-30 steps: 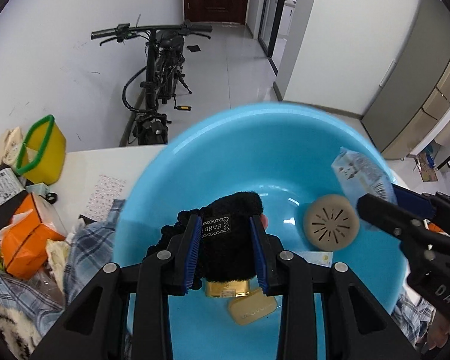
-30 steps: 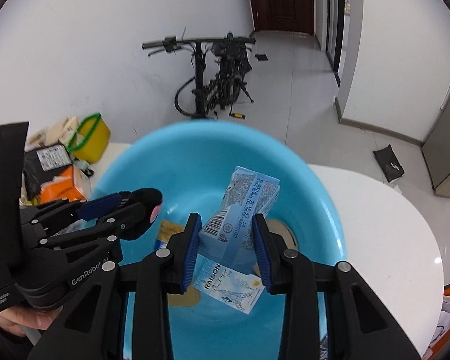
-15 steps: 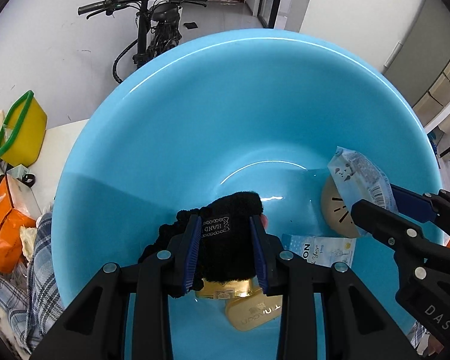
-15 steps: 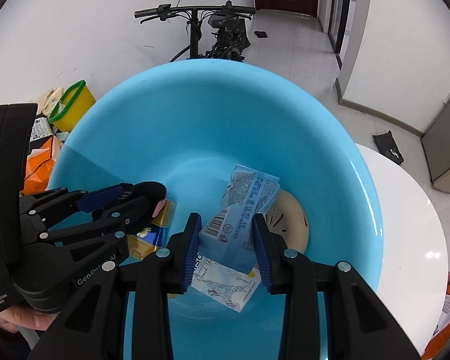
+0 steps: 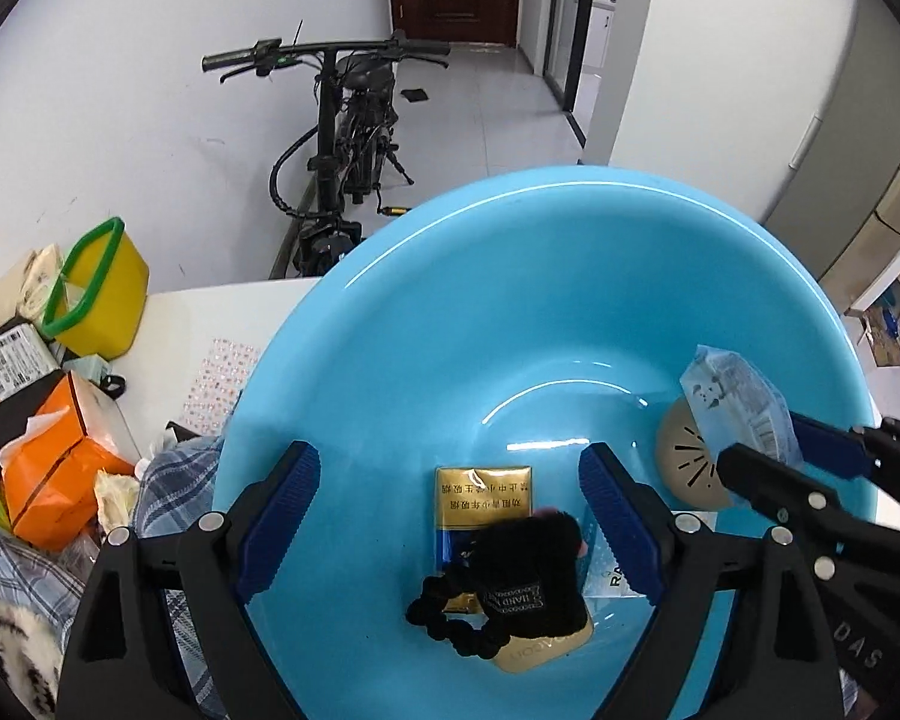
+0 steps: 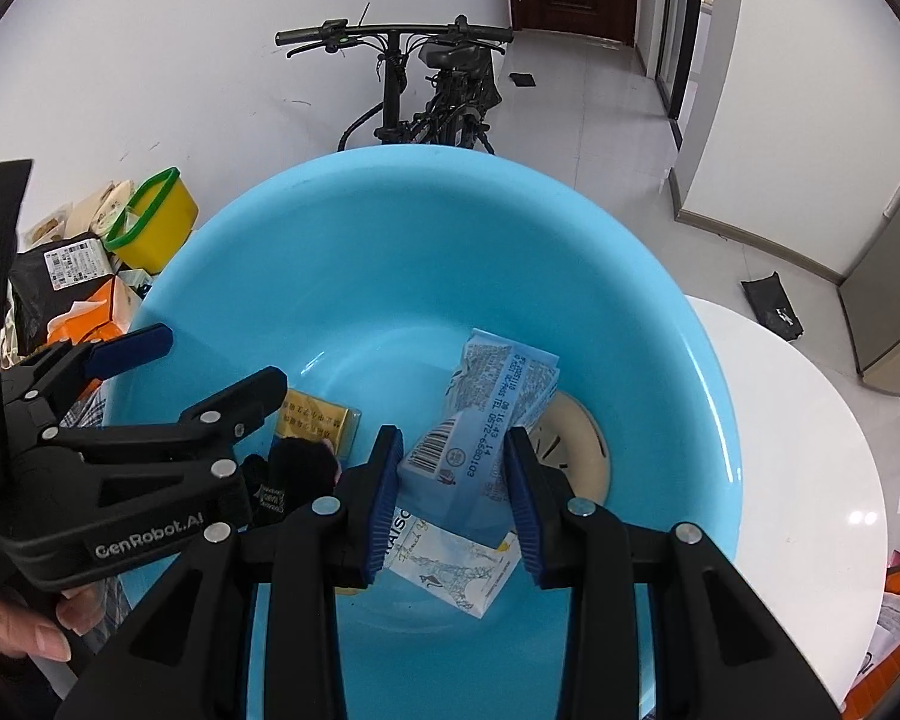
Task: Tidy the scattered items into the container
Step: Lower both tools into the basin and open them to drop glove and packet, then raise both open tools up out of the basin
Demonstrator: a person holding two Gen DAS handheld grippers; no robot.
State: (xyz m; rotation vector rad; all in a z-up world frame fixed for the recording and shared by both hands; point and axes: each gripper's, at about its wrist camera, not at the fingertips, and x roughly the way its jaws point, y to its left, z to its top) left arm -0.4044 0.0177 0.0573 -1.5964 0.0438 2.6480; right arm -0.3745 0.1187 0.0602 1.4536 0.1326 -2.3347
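a: my left gripper (image 5: 450,516) is opening, black hair scrunchie (image 5: 510,588) lies loose in the blue basin (image 5: 390,324).
b: right?
a: right gripper (image 6: 455,501) is clamped on the tissue pack (image 6: 480,432) above it.

My basin (image 5: 390,312) is plain sky blue. Inside it lie a gold-and-navy packet (image 5: 483,495) and a black fuzzy glove (image 5: 525,564). My pale blue barcode-printed pouch (image 6: 480,426) hangs over it. Left of it: a yellow, green-rimmed bin (image 5: 99,294).

Beige disc (image 6: 576,450) half hidden behind blue packet (image 6: 480,420) (packet's base hidden too); gold box (image 5: 483,501) partly under black scrunchie (image 5: 510,588).
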